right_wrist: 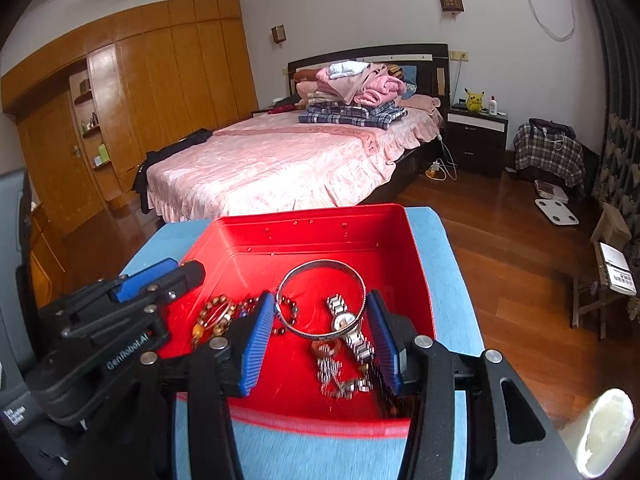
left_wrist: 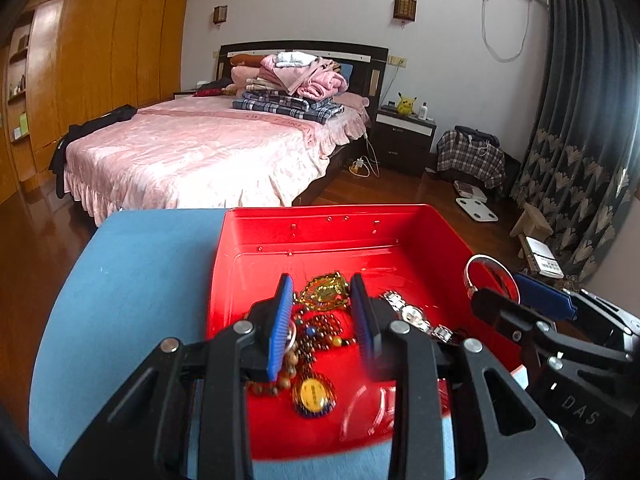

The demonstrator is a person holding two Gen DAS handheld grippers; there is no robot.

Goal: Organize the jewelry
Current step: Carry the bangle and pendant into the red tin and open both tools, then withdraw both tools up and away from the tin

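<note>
A red box [left_wrist: 340, 232] [right_wrist: 320, 236] sits on a blue cloth-covered surface [left_wrist: 140, 272]. It holds jewelry: a gold pendant [left_wrist: 326, 292], bead strings [left_wrist: 320, 332], a yellow-centred pendant [left_wrist: 314, 396], a silver watch [left_wrist: 412, 314] [right_wrist: 350, 328], a silver bangle [right_wrist: 320, 300] [left_wrist: 480, 268], a reddish ring [right_wrist: 326, 349] and beaded bracelets [right_wrist: 216, 314]. My left gripper [left_wrist: 322, 308] is open above the beads and gold pendant. My right gripper [right_wrist: 322, 330] is open above the bangle and watch. Neither holds anything.
A bed [left_wrist: 200, 152] with pink cover and folded clothes stands beyond the box. A wooden wardrobe [left_wrist: 100, 60] is at left, a nightstand [left_wrist: 404, 132] and curtain [left_wrist: 580, 140] at right. A white roll [right_wrist: 604, 428] is near the right gripper.
</note>
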